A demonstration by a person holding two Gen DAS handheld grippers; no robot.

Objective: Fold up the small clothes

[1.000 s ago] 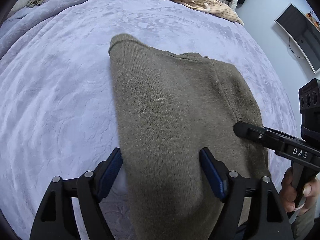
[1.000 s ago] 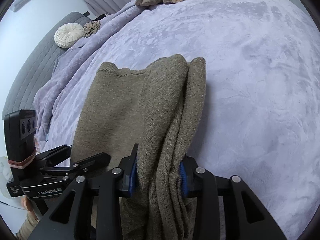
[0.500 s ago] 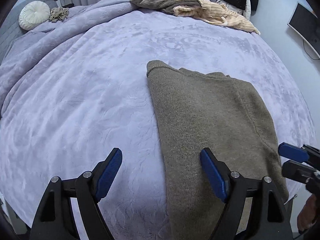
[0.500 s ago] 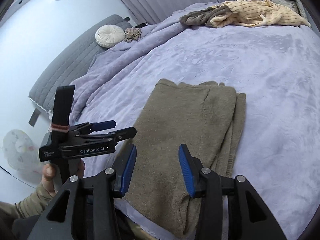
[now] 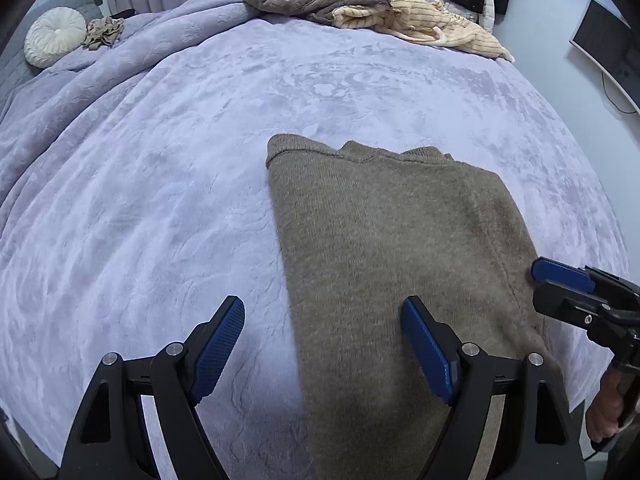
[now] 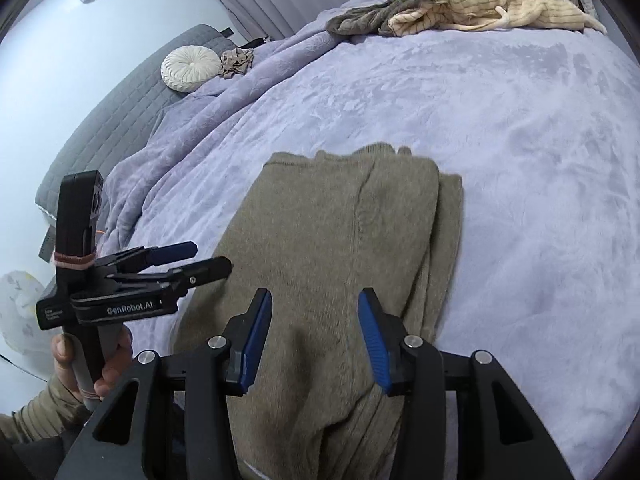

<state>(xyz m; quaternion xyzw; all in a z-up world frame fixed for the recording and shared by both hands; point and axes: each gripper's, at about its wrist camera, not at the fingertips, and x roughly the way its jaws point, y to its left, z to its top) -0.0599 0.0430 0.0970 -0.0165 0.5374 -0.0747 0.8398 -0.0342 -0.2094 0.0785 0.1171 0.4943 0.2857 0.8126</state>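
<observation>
Bed blanket (image 5: 180,184): lavender plush, covers the whole bed; the landmark for all entries below.

Olive-brown knit garment (image 5: 392,248): folded lengthwise into a long strip, flat on the blanket at its near edge, ribbed end toward the blanket's far side; the near end runs off the edge. In the right wrist view (image 6: 340,240) stacked layers show along its right side.

Heap of clothes (image 5: 376,12): one grey-brown piece and one cream striped piece, unfolded, at the blanket's far edge.

Left gripper (image 5: 322,344): above the blanket's near edge, jaws wide apart, nothing held; one blue pad over bare blanket, the other over the garment's left part. A hand (image 6: 92,364) grips its handle.

Right gripper (image 6: 316,336): above the garment's near end, jaws about half apart and just been opening; the knit lies below and between the pads, which do not press it.

Round cream cushion (image 6: 191,69): beyond the blanket's far left corner, on grey quilting.

Small crumpled beige cloth (image 6: 237,61): just beside the cushion.
</observation>
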